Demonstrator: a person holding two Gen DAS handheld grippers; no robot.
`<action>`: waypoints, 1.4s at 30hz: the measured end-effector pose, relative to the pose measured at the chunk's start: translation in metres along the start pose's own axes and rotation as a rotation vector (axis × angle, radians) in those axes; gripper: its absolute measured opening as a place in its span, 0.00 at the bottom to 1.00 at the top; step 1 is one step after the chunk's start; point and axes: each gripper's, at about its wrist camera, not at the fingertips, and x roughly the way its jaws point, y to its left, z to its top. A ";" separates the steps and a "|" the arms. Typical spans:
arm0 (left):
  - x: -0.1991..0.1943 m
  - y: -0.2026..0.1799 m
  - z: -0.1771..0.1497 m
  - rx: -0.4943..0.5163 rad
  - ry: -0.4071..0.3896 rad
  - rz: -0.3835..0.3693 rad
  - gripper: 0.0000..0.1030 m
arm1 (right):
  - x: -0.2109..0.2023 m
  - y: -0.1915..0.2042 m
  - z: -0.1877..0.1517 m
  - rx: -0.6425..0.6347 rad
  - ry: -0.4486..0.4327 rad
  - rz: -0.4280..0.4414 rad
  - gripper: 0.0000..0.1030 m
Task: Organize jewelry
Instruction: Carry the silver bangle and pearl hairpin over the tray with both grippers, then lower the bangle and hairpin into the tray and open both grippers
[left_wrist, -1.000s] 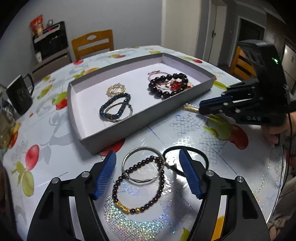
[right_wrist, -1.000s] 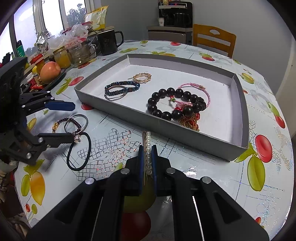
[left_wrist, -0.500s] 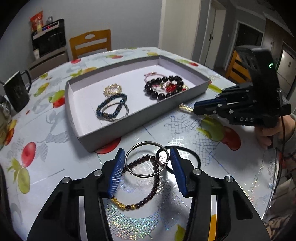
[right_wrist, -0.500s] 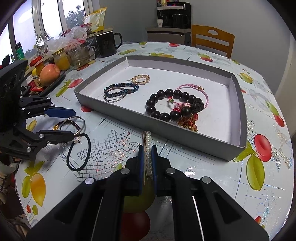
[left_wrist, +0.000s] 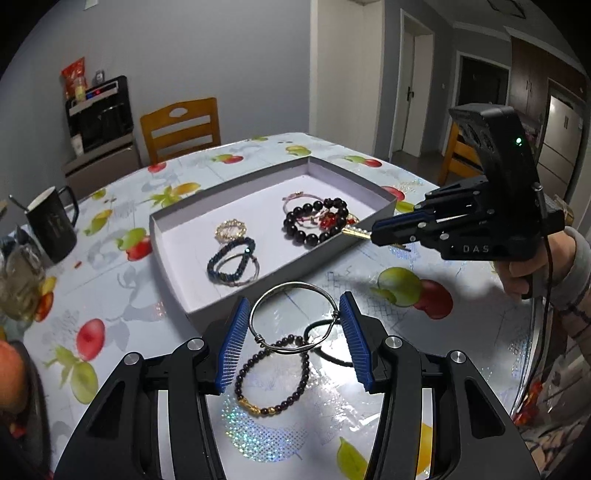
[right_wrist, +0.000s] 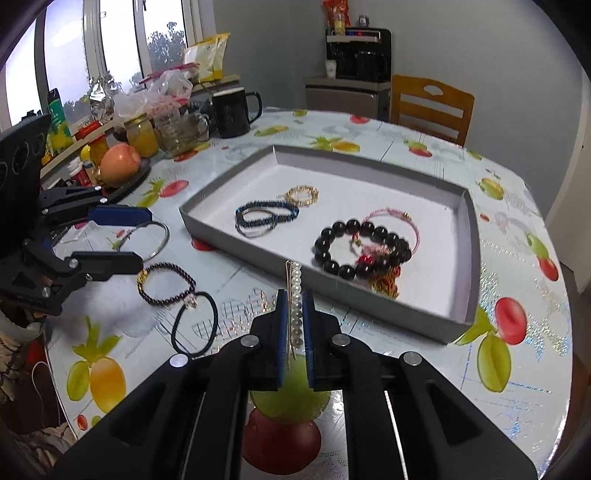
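Left wrist view: my left gripper (left_wrist: 293, 341) pinches the silver bangle (left_wrist: 293, 317) across its width, just short of the grey tray (left_wrist: 236, 280). Right gripper (right_wrist: 294, 321) clamps the pearl hairpin (right_wrist: 295, 295) near the tray. Risk: the thin bangle could spring out sideways, being round wire.

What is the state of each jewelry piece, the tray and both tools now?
Left tool: shut on silver bangle, lifted.
Right tool: shut on pearl hair clip.
Dark bead bracelet: lying on table.
Black hair tie: lying on table.
Tray: open, holding several bracelets.
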 end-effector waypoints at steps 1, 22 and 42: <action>0.001 0.001 0.003 -0.003 0.002 0.001 0.50 | -0.002 -0.002 0.002 0.004 -0.008 0.000 0.08; 0.076 0.068 0.044 -0.210 0.041 0.066 0.50 | 0.015 -0.065 0.040 0.150 -0.067 -0.092 0.08; 0.114 0.069 0.035 -0.184 0.100 0.083 0.50 | 0.061 -0.088 0.035 0.178 0.007 -0.131 0.08</action>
